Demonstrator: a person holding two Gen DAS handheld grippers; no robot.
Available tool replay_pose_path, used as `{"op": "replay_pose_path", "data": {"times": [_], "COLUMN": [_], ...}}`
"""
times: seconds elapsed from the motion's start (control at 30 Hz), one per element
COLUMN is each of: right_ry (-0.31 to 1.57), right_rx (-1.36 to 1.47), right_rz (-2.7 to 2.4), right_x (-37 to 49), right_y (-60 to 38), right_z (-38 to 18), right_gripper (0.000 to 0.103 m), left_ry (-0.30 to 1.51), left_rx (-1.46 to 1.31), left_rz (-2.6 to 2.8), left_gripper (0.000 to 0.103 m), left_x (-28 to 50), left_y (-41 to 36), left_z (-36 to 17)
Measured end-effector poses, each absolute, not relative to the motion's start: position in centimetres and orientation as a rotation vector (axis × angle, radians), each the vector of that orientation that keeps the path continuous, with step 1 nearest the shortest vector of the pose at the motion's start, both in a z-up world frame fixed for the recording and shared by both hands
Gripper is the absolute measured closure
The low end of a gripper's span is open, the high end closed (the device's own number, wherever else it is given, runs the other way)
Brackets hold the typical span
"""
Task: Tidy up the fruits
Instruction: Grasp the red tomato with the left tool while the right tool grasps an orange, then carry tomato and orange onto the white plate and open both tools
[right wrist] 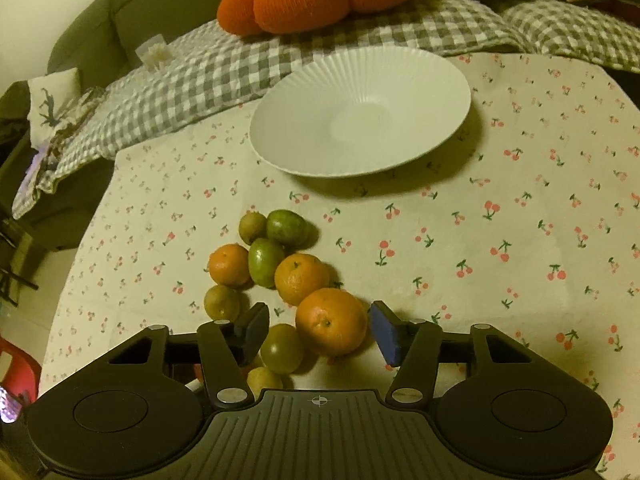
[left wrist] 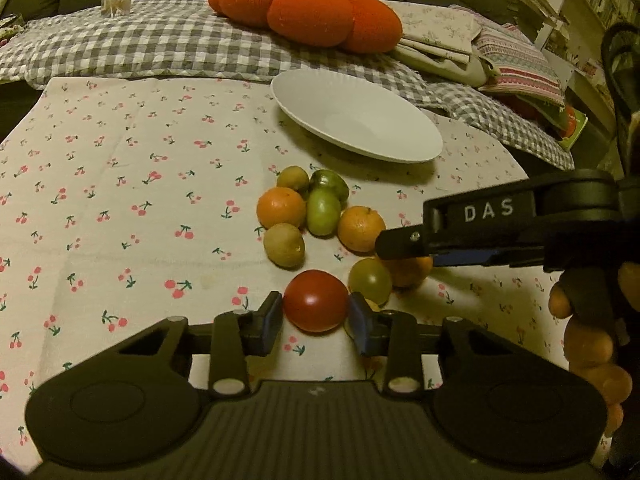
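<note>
Red tomato pinched, orange framed, white plate bare.

Left view: my left gripper has its pads pressed against the tomato on the cloth, ready to lift toward the plate. Right view: my right gripper has fingers spread around the nearest orange, beside the fruit pile, not yet squeezing.

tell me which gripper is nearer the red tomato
Left. The left gripper has its pads on either side of the red tomato; the right gripper is off to the tomato's right, around an orange.
</note>
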State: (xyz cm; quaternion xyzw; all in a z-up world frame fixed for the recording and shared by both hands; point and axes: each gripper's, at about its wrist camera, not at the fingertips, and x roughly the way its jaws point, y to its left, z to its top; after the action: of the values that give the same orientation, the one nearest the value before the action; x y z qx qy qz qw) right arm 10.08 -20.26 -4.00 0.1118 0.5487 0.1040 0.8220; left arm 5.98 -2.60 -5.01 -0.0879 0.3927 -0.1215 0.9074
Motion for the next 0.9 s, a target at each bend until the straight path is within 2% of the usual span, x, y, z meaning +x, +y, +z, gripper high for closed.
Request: {"op": "replay_pose_path", "data": {"times": [0.17, 0.9], "right_ry": [1.162, 1.084], "right_rx": [0.225, 0.242], "right_rz": [0.194, 0.191], "right_x": [10.1, 9.4], "right_y": [-20.4, -21.2], "right_z": [-4.3, -1.8], "right_gripper": [0.063, 0.066], "left_ry": [0.803, 0.763], "left_rx": [-0.176, -0.205], "left_rz": [-0.251, -0.226], "left_gripper": [0.07, 0.071], "left_x": [6.2, 5.8], "left_y": [-2.5, -1.2], "left_z": [-5.0, -2.9]}}
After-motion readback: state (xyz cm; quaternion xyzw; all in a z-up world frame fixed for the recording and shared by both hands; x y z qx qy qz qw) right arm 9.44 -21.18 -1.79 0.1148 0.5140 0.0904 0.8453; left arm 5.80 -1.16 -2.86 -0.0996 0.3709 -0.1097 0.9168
